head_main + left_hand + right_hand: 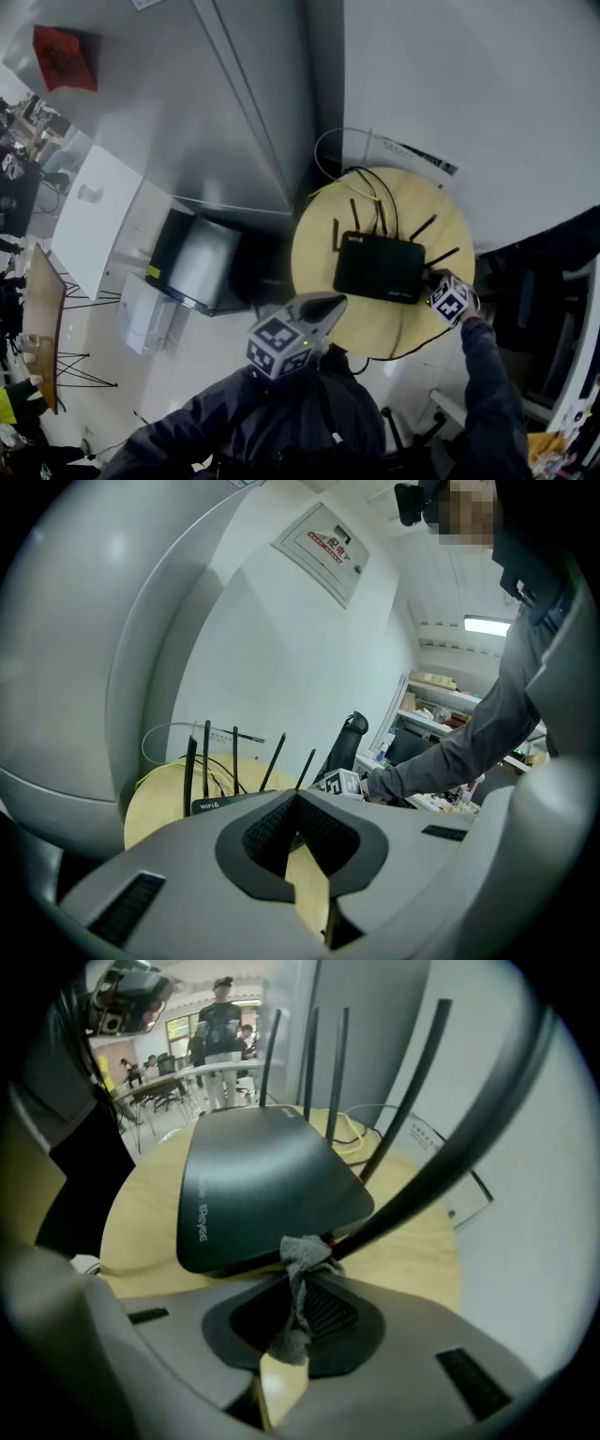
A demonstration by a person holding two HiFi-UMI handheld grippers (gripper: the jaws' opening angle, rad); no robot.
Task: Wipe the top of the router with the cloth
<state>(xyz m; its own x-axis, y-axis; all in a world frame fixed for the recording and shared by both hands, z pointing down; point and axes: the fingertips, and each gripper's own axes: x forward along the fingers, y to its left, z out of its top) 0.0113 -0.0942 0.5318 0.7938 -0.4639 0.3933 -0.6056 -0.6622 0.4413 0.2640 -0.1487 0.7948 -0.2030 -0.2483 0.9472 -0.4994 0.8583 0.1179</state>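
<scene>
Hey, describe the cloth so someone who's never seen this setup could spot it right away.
Find the round wooden table with the black router on it. At the router's edge the right gripper is shut on a small grey cloth. It is the only soft, crumpled thing there, beside stiff black antennas.

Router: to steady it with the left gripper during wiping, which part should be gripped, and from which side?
Probably the near left corner of the router, reached low from the person's side by the left gripper, whose shut jaws must open first. The body is flat and thin, that edge has no antennas, and the right gripper with the cloth is at the other corner.
</scene>
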